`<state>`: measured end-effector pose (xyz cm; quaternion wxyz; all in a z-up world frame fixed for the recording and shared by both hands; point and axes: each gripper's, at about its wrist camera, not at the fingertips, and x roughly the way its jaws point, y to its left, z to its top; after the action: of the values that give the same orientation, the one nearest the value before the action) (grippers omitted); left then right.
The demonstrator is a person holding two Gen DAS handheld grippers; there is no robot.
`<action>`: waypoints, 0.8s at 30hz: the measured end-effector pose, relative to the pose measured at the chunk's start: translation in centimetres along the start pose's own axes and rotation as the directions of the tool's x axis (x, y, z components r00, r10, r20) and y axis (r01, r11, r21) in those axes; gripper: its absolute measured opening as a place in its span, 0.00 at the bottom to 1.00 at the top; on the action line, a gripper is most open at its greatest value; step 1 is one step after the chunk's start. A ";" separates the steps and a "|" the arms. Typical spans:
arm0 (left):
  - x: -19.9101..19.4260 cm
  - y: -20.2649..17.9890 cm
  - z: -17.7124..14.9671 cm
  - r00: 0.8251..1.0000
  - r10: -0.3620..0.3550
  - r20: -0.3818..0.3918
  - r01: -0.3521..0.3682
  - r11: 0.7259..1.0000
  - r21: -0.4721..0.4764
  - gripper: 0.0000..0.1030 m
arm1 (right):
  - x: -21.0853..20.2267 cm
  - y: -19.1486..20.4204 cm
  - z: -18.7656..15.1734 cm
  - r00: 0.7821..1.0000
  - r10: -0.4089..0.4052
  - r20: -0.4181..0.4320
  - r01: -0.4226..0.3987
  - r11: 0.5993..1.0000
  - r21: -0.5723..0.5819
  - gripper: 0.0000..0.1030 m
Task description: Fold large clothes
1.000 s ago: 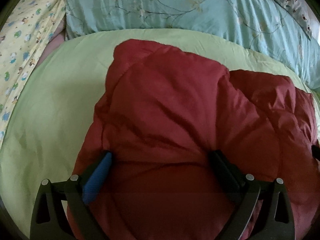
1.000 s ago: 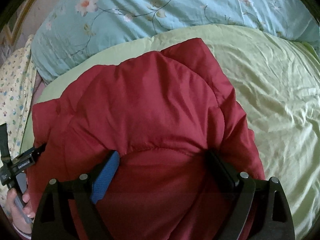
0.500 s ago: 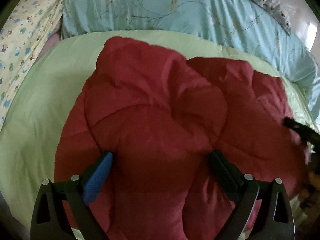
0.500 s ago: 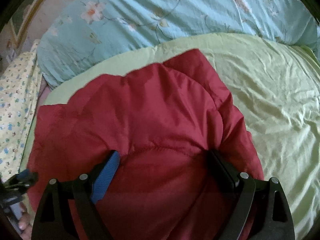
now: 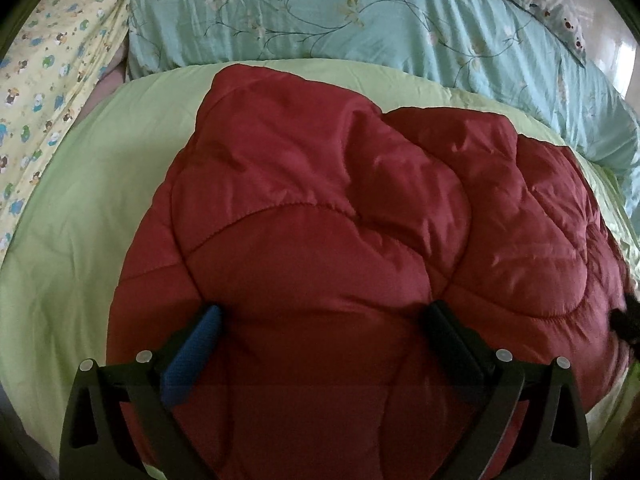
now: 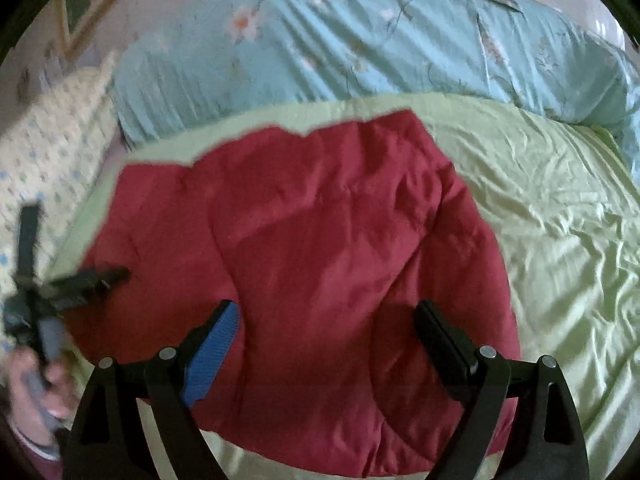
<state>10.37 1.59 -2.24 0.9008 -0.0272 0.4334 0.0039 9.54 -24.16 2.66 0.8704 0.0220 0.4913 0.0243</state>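
Red quilted jacket lies bundled on the green bed sheet, centre of both views. Padding is judged soft, bulky, light and slippery; grip a stitched hem edge, not the puffed middle. Left hand-held gripper and right hand-held gripper stand spread, pinching nothing. Blue floral quilt lies at twelve o'clock.

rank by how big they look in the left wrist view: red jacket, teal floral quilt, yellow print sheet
1. red jacket, though it lies nearest the camera
2. teal floral quilt
3. yellow print sheet
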 end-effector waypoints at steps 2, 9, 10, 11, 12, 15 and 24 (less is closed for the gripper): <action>-0.4 0.2 0.0 1.000 -0.009 -0.001 0.009 1.000 -0.001 1.00 | 1.0 -0.2 -0.2 1.000 -0.006 -0.025 0.006 1.000 0.011 0.90; -3.7 1.1 -0.7 0.999 -0.044 0.024 0.044 0.999 0.002 0.96 | 2.0 -0.2 -0.5 0.999 -0.033 -0.038 0.033 0.999 0.018 0.93; -4.0 1.1 -0.8 0.999 -0.040 0.027 0.040 0.999 0.009 0.96 | 2.0 -0.2 -0.5 0.999 -0.029 -0.037 0.030 0.999 0.022 0.93; -4.2 1.0 -1.0 0.999 -0.029 0.025 0.029 0.999 0.016 0.96 | 1.9 -0.2 -0.5 0.999 -0.027 -0.037 0.028 0.999 0.024 0.93; -4.0 0.8 -1.2 1.000 -0.010 0.014 0.009 1.000 0.027 0.96 | 1.9 -0.3 -0.5 0.999 -0.026 -0.037 0.027 0.999 0.025 0.93; -3.2 0.5 -1.6 1.000 0.016 0.000 -0.016 0.999 0.035 0.99 | 1.9 -0.2 -0.5 0.999 -0.030 -0.036 0.030 0.999 0.024 0.93; -2.3 0.3 -1.8 0.999 0.032 0.004 -0.033 0.997 0.065 1.00 | 1.9 0.1 -0.5 0.999 -0.033 -0.035 0.034 0.999 0.027 0.94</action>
<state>7.57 1.84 -1.59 0.9016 0.0090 0.4325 0.0046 10.06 -23.97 0.74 0.8617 0.0253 0.5068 0.0033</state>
